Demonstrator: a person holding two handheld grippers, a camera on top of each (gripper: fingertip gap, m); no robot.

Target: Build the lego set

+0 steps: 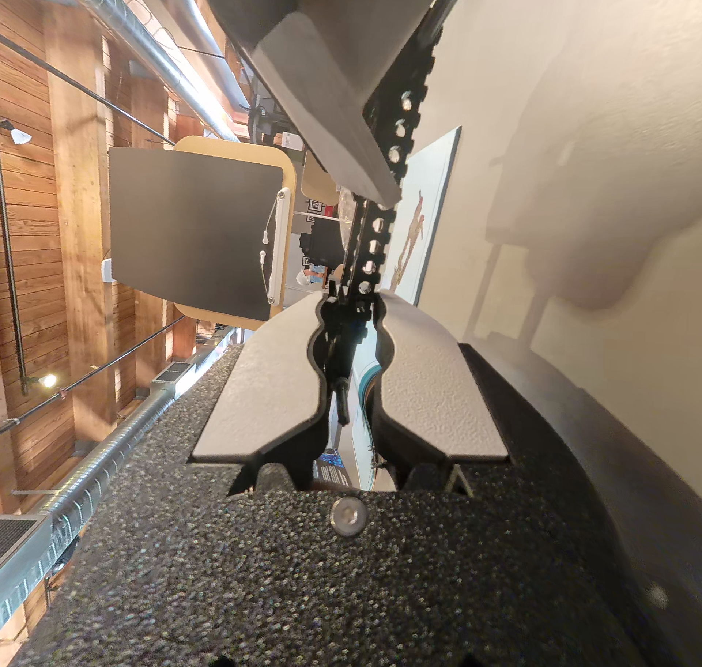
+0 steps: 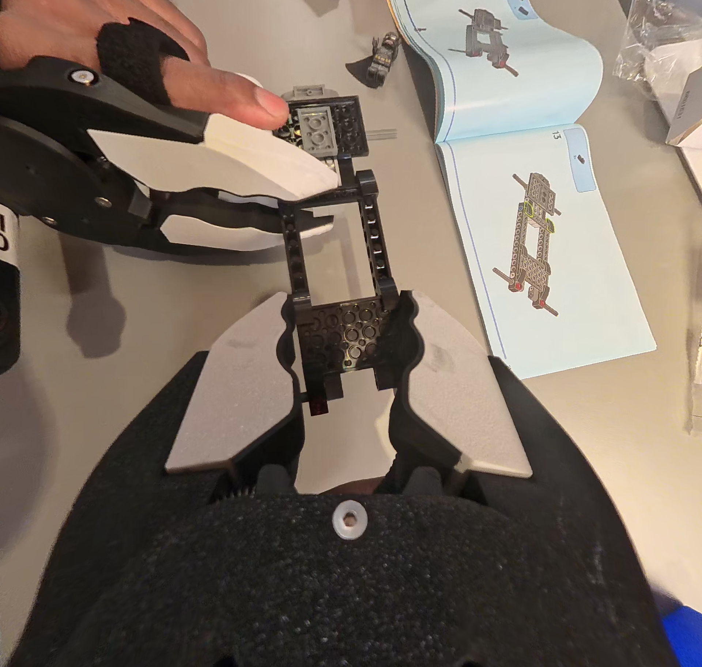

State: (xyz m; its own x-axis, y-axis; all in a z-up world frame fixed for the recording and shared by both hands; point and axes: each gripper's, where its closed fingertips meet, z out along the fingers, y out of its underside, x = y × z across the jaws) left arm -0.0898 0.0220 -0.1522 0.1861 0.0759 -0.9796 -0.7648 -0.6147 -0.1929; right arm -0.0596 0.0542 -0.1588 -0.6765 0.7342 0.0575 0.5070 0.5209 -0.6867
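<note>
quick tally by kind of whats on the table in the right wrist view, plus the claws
black brick frame: 1
claws, left claw and right claw: 2
open instruction booklet: 1
small dark minifigure: 1
clear plastic bag: 1
total: 6

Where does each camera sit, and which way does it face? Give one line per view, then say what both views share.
Left wrist view: on the left tool, turned sideways, facing a wall and wooden ceiling; own fingers closed on the black brick frame.
Right wrist view: on the right tool, looking down at the table and open instruction booklet; own fingers grip the frame's plate end; a hand shows.
Shared: the frame and both tools.
</note>
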